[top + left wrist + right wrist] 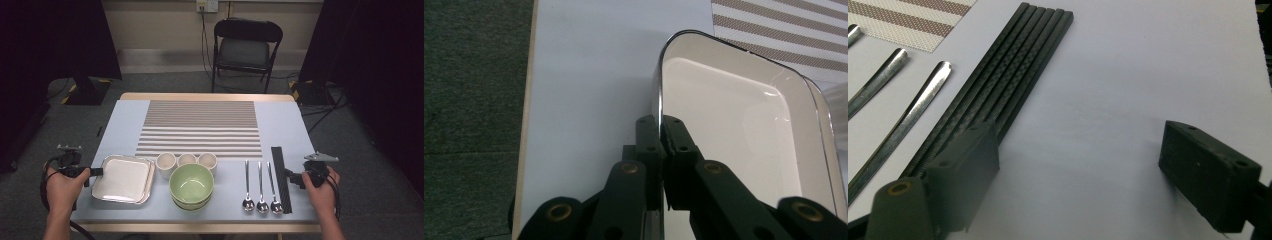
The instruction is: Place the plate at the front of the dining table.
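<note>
A stack of square cream plates (124,178) lies at the table's front left. My left gripper (98,172) is shut on the left rim of the top plate (734,120); in the left gripper view its two black pads (647,145) pinch the thin edge, gripper midpoint (660,131). At the front right lies a row of black chopsticks (280,178) (998,95). Just right of them my right gripper (289,176) (1078,155) stands open, jaws wide apart over bare blue table, the left jaw beside the chopsticks' near end.
Two stacked green bowls (191,184) sit front centre, three cream cups (186,161) behind them. Three metal spoons (260,187) (903,125) lie left of the chopsticks. A striped placemat (200,127) covers the table's middle. A black folding chair (246,47) stands beyond the far edge.
</note>
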Tool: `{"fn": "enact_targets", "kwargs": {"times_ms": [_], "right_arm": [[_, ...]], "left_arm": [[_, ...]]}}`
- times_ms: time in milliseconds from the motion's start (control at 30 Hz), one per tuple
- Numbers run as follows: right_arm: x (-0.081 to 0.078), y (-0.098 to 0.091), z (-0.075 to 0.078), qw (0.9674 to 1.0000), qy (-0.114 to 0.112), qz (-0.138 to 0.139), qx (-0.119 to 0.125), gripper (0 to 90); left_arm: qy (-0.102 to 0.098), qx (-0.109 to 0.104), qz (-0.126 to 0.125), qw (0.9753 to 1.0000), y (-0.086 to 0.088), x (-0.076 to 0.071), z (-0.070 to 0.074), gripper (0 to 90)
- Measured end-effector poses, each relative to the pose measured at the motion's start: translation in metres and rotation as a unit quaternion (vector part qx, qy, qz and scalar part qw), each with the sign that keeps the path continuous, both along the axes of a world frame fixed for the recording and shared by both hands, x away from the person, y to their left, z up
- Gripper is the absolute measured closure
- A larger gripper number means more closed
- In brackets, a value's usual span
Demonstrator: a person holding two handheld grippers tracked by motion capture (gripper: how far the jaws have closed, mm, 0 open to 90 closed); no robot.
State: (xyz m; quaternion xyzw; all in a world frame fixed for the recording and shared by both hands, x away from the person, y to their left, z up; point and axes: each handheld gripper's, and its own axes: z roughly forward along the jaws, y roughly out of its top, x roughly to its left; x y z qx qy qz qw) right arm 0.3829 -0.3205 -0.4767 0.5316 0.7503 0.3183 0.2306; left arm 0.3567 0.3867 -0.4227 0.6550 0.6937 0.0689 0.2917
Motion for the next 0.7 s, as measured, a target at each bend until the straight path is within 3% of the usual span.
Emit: {"fn": "enact_targets", "kwargs": {"times_ms": [467, 700], "right_arm": [[0.0001, -0.0001, 0.0000, 1.0000, 0.000, 0.000, 0.000, 15.1], [0.0000, 0.0000, 0.0000, 1.0000, 0.000, 0.000, 0.001, 15.1]], "left_arm": [[0.002, -0.005, 0.004, 1.0000, 0.0009, -0.0005, 0.0011, 87.6], [-0.008, -0.016, 0.007, 0.9998, 0.0022, -0.0024, 0.0058, 87.8]]}}
